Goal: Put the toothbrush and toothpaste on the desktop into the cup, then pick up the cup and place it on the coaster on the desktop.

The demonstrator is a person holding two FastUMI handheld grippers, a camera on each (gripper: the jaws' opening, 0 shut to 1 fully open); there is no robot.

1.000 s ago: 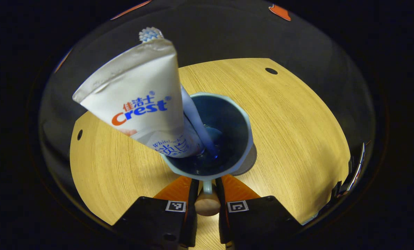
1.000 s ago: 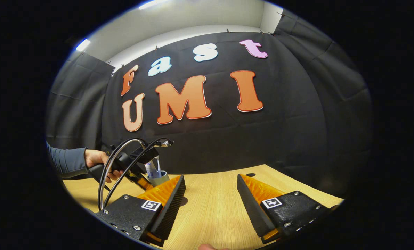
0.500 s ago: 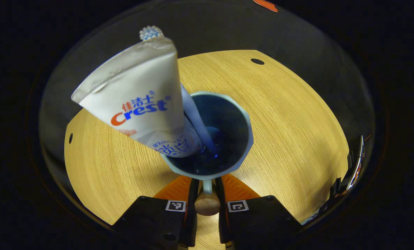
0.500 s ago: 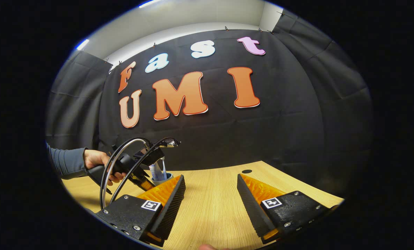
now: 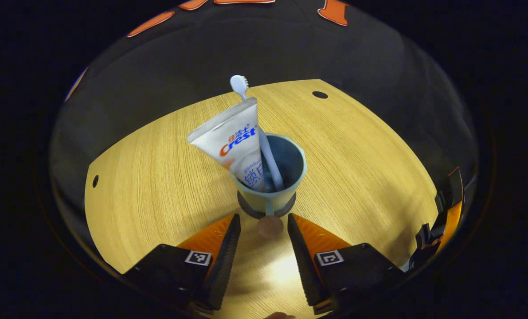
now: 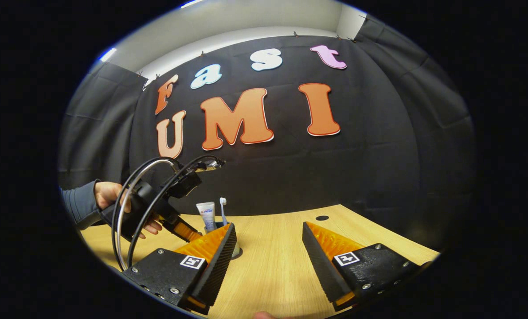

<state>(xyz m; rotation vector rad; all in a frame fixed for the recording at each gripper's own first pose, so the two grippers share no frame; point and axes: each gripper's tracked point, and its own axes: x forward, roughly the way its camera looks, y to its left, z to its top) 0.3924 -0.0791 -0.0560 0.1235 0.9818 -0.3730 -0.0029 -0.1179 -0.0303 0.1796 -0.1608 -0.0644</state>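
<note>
Released: left gripper (image 5: 264, 223) spread, backed off cup (image 5: 270, 177) | cup on coaster (image 5: 246, 209), holding toothpaste (image 5: 235, 141), toothbrush (image 5: 257, 128) | right gripper (image 6: 268, 239) spread, finger (image 6: 217, 248) hiding cup base.

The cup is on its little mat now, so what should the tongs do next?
Probably just draw the left tongs back. The cup stands on the coaster with the toothbrush and toothpaste inside, and the jaws are open, clear of the handle. Nothing seems left to move.

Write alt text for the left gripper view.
A pale blue cup holding a white toothpaste tube and a light blue toothbrush stands on a dark round coaster on the wooden desktop. The left gripper is open just short of the cup's handle.
</note>
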